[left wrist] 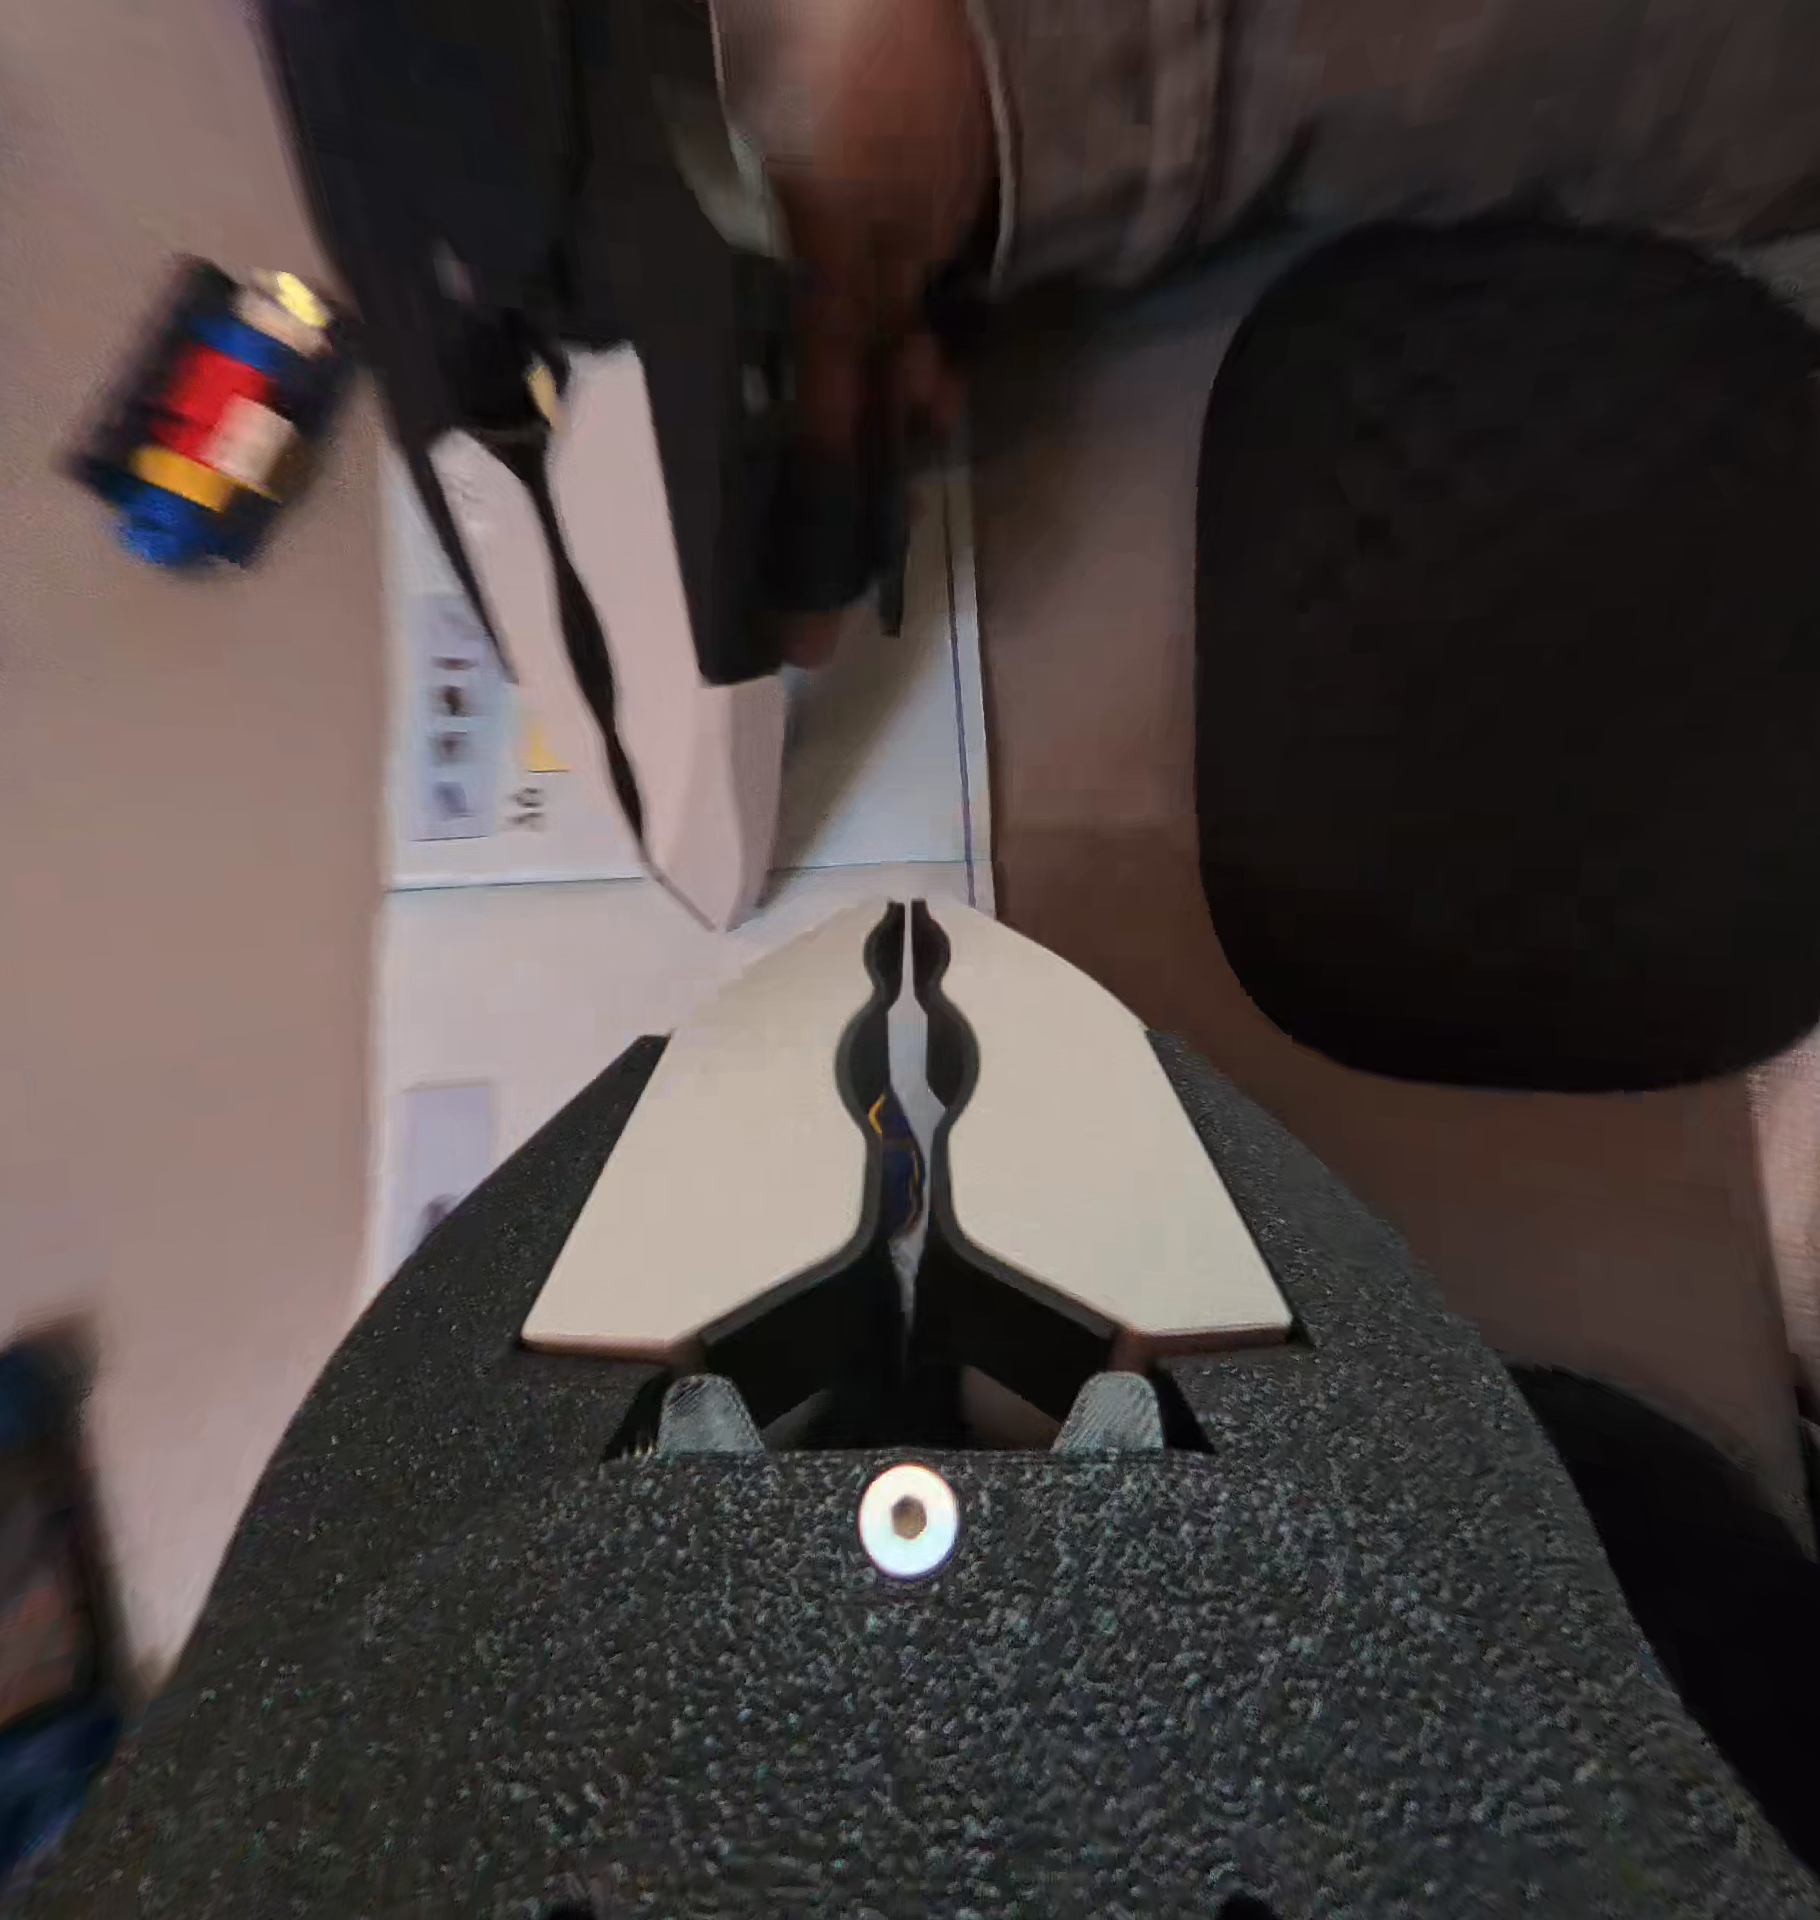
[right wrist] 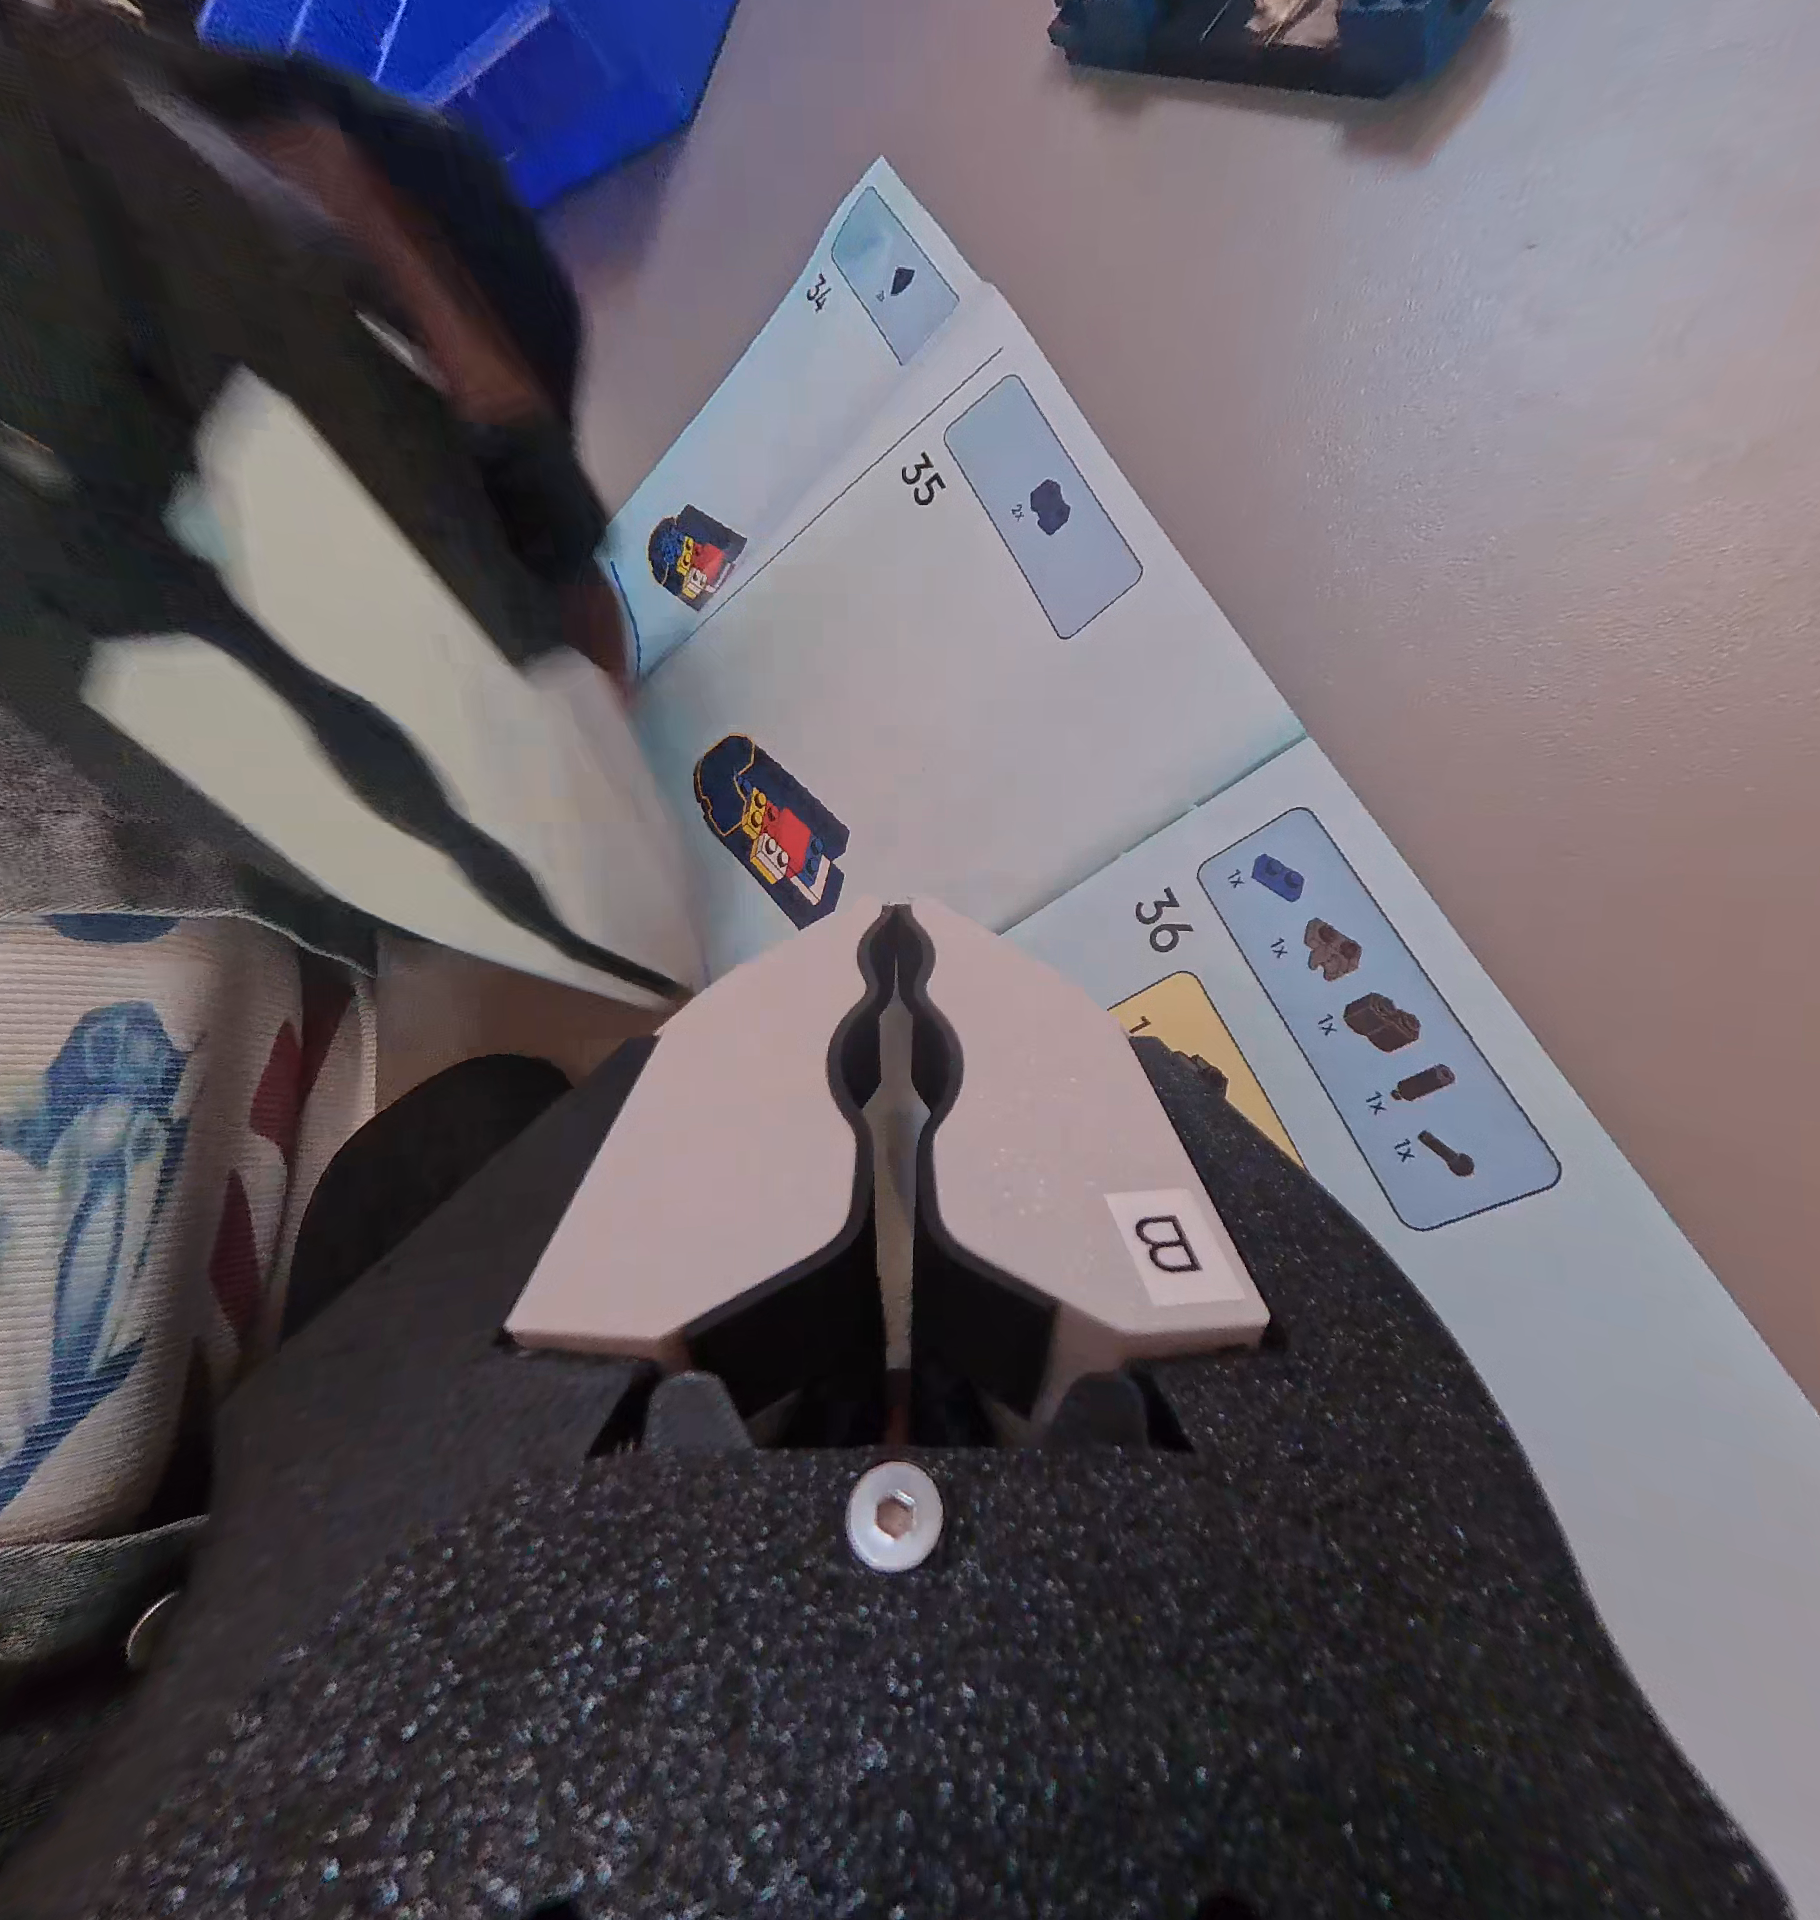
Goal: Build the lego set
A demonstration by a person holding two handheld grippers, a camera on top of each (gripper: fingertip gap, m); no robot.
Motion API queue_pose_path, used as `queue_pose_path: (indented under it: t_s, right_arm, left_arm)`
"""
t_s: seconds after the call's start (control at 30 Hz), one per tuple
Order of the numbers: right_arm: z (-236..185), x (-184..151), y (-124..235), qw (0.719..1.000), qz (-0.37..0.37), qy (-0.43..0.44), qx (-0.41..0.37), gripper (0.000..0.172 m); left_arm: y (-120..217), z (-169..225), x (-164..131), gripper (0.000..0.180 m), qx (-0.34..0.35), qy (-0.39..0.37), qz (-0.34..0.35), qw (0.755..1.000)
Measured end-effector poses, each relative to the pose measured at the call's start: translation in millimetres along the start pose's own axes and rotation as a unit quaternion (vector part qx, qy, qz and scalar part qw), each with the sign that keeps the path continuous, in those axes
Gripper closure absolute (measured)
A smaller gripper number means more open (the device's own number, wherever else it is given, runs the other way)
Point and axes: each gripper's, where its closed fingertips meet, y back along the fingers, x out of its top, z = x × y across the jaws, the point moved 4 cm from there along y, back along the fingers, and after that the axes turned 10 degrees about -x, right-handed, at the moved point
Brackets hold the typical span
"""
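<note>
An open instruction booklet [right wrist: 937, 665] with pictures of brick models lies on the beige table. My right gripper [right wrist: 895, 912] is shut, its tips at the edge where one page meets the neighbouring one. My left gripper [left wrist: 906, 914] is shut too, just over the booklet [left wrist: 532, 987] near the same line. Through the cut-outs of both pairs of fingers I see only pale paper and print; I cannot tell whether a page is pinched. Each gripper shows blurred in the other view, the left [right wrist: 677, 982] and the right [left wrist: 719, 920], with tips close together at the booklet's edge.
A small blue, red and yellow brick model [left wrist: 210, 416] lies on the table to the left. A blue bin [right wrist: 532, 83] and a dark blue pile [right wrist: 1270, 42] sit at the far side. A black chair seat [left wrist: 1508, 665] and a person's hand [left wrist: 864, 260] are close by. There is about 4 centimetres between the tips of the two grippers.
</note>
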Motion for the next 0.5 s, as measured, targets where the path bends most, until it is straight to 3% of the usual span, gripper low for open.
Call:
queue_pose_path:
  t_s: [0.07, 0.17, 0.33, 0.37, 0.4, 0.43, 0.47, 0.5]
  right_arm:
    - [0.3, 0.1, 0.1, 1.000, 0.000, -0.005, 0.003, 0.172]
    - [1.1, 0.8, 0.0, 0.999, -0.004, -0.036, 0.014, 0.172]
    - [7.0, 6.6, -1.5, 0.994, -0.011, -0.102, 0.034, 0.172]
    - [16.6, 14.1, -1.2, 0.994, 0.019, -0.111, -0.010, 0.172]
    - [37.2, 26.0, 4.3, 0.983, 0.078, -0.125, -0.111, 0.172]
    - [61.0, 34.1, 18.1, 0.954, 0.130, -0.126, -0.241, 0.172]
    - [61.9, 42.1, 28.8, 0.943, 0.165, -0.080, -0.278, 0.172]
    - [47.8, 52.9, 35.1, 0.945, 0.212, -0.047, -0.245, 0.172]
  left_arm:
    - [-21.7, -4.5, -3.7, 0.180, -0.059, 0.043, 0.036, 0.997]
    - [-22.2, -9.0, -8.2, 0.180, -0.117, 0.085, 0.087, 0.986]
    - [-22.2, -9.7, -8.8, 0.180, -0.132, 0.101, 0.089, 0.982]
    - [-22.3, -9.3, -8.8, 0.180, -0.127, 0.096, 0.089, 0.983]
    - [-22.3, -8.9, -8.8, 0.180, -0.121, 0.090, 0.088, 0.985]
    - [-22.4, -8.4, -8.8, 0.180, -0.115, 0.084, 0.087, 0.986]
    - [-22.3, -8.1, -8.7, 0.180, -0.111, 0.080, 0.087, 0.987]
    - [-22.3, -7.9, -8.7, 0.180, -0.108, 0.077, 0.086, 0.987]
